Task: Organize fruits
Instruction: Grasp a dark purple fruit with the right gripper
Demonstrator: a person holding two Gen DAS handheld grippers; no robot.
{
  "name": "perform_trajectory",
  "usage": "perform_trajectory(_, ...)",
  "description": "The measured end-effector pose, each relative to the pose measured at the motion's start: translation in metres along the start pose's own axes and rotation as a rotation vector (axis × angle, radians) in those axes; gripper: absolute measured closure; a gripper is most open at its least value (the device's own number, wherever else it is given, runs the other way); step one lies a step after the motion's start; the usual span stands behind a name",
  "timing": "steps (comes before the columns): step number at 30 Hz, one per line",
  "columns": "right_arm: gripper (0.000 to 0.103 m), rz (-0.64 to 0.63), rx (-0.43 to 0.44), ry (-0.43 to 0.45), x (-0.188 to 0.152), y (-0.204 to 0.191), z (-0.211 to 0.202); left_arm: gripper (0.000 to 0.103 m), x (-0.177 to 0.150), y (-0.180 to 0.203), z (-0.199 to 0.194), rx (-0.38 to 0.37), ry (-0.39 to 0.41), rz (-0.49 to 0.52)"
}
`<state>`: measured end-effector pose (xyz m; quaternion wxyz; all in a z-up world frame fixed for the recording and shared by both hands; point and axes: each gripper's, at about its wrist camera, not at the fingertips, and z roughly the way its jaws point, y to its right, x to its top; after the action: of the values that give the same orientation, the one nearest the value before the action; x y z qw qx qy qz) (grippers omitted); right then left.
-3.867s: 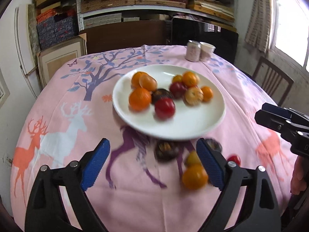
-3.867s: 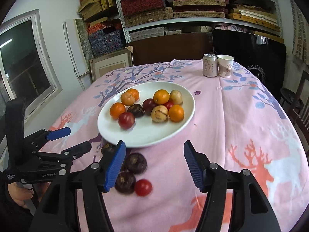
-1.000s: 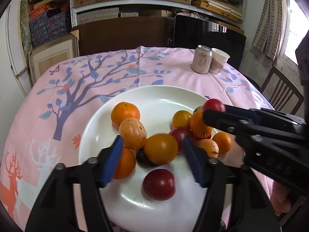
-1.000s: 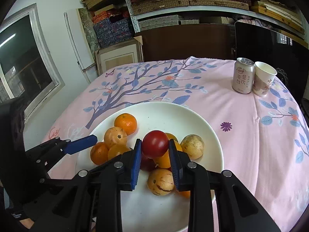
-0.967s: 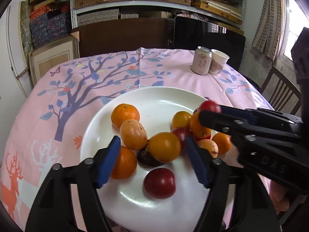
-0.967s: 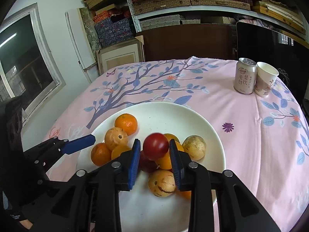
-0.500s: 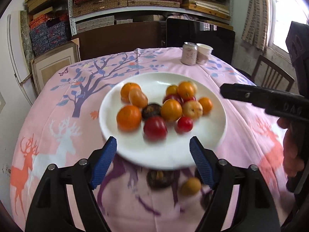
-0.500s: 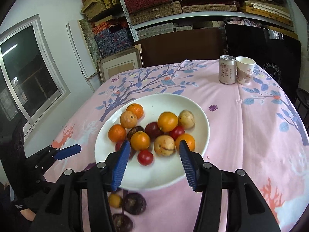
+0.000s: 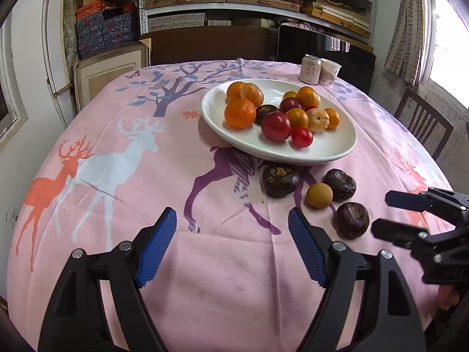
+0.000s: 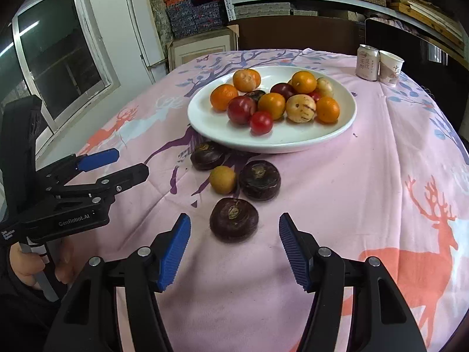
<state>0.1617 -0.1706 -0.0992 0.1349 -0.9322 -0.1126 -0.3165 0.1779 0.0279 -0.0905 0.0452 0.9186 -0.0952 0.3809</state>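
Both grippers are being seen pulled back from the plate (image 10: 337,135), where a second ago the small red tomato (image 10: 261,122) was pinched in the right one above the pile; that tomato is now being seen lying free on the plate's near side, touching a larger dark red fruit (image 10: 242,109).

Nothing is being held by the left gripper (image 9: 232,248), whose blue pads (image 9: 306,252) are being kept wide apart above the pink deer-printed tablecloth (image 9: 123,176). The right gripper (image 10: 234,253) is likewise being kept wide and empty, low over the cloth, with a dark brown, flattened round fruit (image 10: 234,219) lying just ahead, between its fingers but untouched.

Oranges, yellow-orange fruits and a pale speckled fruit (image 10: 301,108) are being seen heaped together on the white plate. Off the plate, on the cloth just in front of its near rim, four pieces are being seen clustered: two more dark brown fruits (image 10: 259,179) (image 10: 206,155) and a small tan round fruit (image 10: 222,179) lying between them.

A drink can (image 10: 367,62) and a paper cup (image 10: 390,67) are being seen side by side behind the plate.
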Motion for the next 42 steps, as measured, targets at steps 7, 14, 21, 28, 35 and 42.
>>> perform_trajectory(7, 0.04, -0.006, -0.033, -0.034, 0.003, -0.008, 0.019, 0.027, -0.001, 0.0, -0.004, 0.006, 0.011, 0.003)
perform_trajectory(14, 0.04, -0.004, -0.034, -0.039, 0.003, -0.008, 0.022, 0.027, -0.002, -0.002, -0.002, 0.0, 0.006, -0.005)
perform_trajectory(21, 0.04, 0.003, -0.053, -0.036, 0.002, -0.007, 0.023, 0.027, -0.002, -0.002, -0.002, 0.012, 0.013, -0.009)
perform_trajectory(28, 0.047, -0.01, -0.093, -0.052, 0.002, -0.011, 0.028, 0.027, -0.002, -0.004, -0.002, 0.01, 0.014, -0.017)
perform_trajectory(35, 0.061, -0.016, -0.099, -0.045, 0.0, -0.011, 0.027, 0.027, -0.003, -0.004, -0.001, 0.011, 0.008, -0.022)
perform_trajectory(42, 0.061, 0.008, -0.076, 0.029, -0.009, 0.017, 0.0, 0.027, -0.001, 0.014, 0.004, 0.023, -0.019, 0.055)
